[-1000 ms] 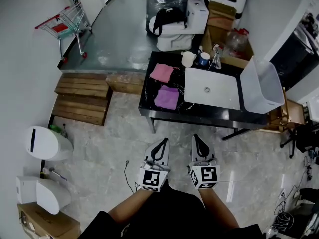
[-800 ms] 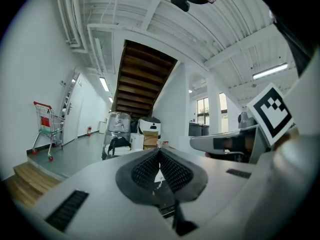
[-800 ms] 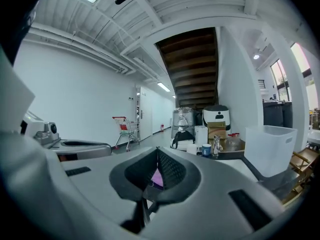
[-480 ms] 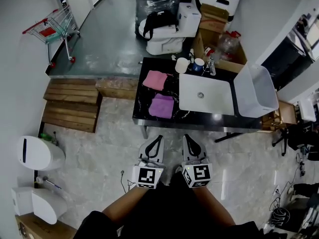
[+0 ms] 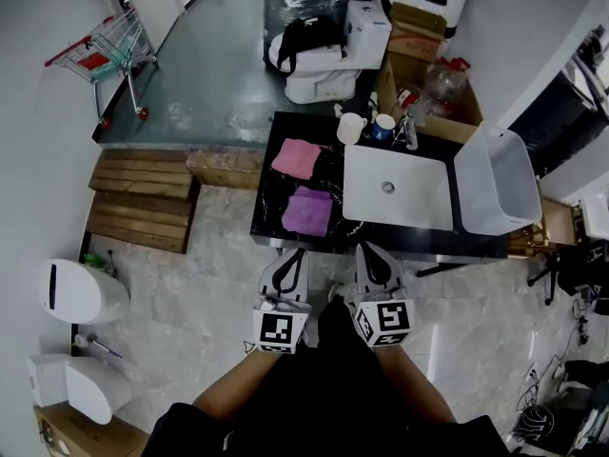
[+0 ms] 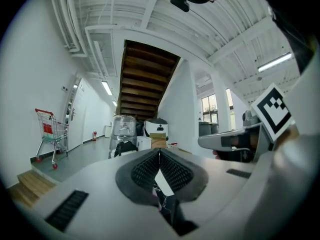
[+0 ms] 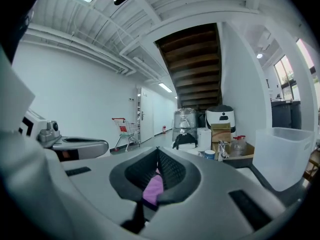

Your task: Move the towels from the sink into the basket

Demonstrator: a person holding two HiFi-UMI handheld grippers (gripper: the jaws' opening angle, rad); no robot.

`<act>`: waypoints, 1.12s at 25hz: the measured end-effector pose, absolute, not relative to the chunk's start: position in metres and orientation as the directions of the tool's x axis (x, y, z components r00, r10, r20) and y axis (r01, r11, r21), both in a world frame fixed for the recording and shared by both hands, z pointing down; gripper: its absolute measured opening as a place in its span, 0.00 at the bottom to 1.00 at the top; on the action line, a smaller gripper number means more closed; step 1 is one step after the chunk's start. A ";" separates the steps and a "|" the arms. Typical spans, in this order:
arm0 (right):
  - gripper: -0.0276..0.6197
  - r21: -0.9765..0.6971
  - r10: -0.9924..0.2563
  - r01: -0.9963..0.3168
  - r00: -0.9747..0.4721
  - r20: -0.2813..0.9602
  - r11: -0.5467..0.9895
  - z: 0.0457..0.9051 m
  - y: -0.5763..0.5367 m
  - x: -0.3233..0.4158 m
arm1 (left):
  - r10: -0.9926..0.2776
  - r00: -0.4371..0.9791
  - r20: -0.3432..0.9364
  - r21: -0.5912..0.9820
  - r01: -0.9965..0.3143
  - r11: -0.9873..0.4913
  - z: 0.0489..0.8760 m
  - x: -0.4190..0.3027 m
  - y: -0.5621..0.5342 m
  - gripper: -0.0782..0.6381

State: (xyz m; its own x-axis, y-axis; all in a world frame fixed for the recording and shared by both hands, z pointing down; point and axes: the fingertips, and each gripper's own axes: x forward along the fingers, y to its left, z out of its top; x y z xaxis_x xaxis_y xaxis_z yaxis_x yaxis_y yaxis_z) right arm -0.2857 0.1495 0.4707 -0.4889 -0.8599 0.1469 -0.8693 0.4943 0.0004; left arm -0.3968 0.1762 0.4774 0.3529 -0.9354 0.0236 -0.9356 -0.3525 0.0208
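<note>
A pink towel (image 5: 297,158) and a purple towel (image 5: 307,210) lie folded on the black counter (image 5: 270,206), left of the white sink (image 5: 419,198). The sink basin looks bare. A white basket (image 5: 498,181) stands at the sink's right end, also visible in the right gripper view as the basket (image 7: 280,156). My left gripper (image 5: 289,256) and right gripper (image 5: 367,251) are side by side just before the counter's front edge, both shut with nothing in them. In the right gripper view the right gripper (image 7: 157,151) points level at the purple towel (image 7: 154,189). The left gripper (image 6: 159,151) has its jaws closed tight.
Two mugs (image 5: 366,127) and a bottle stand behind the sink. Wooden steps (image 5: 143,198) lie left of the counter, a red shopping cart (image 5: 95,55) farther off. White toilets (image 5: 81,291) stand at the left; cardboard boxes (image 5: 419,60) and appliances sit behind the counter.
Both grippers have come nearer to the counter, from well short of it to just at its front edge. They stay shut. The towels have not moved.
</note>
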 end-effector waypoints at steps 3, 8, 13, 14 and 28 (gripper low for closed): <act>0.07 -0.016 -0.855 -0.864 -0.501 0.137 0.503 0.471 0.121 -0.280 | -0.938 0.346 0.029 0.027 -0.938 -0.345 0.478 -0.389 0.150 0.13; 0.07 -0.064 -0.843 -0.854 -0.519 0.139 0.516 0.478 0.075 -0.264 | -0.952 0.304 0.037 0.030 -0.952 -0.303 0.478 -0.385 0.099 0.13; 0.07 -0.103 -0.822 -0.833 -0.553 0.135 0.544 0.480 0.029 -0.246 | -0.958 0.281 0.059 0.013 -0.960 -0.281 0.479 -0.375 0.050 0.13; 0.07 -0.106 -0.820 -0.831 -0.556 0.135 0.546 0.480 0.018 -0.243 | -0.961 0.270 0.065 0.021 -0.963 -0.270 0.481 -0.374 0.041 0.13; 0.07 -0.110 -0.777 -0.794 -0.607 0.164 0.598 0.487 -0.077 -0.236 | -0.970 0.182 0.160 0.050 -0.983 -0.177 0.513 -0.378 -0.042 0.13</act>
State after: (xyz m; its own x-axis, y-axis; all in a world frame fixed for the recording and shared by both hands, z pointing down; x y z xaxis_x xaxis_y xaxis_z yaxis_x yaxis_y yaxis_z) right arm -0.2359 -0.0772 0.4870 -0.6073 -0.7774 0.1637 -0.7943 0.5975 -0.1096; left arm -0.3784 -0.0420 0.5134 0.1825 -0.9702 0.1596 -0.9830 -0.1767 0.0499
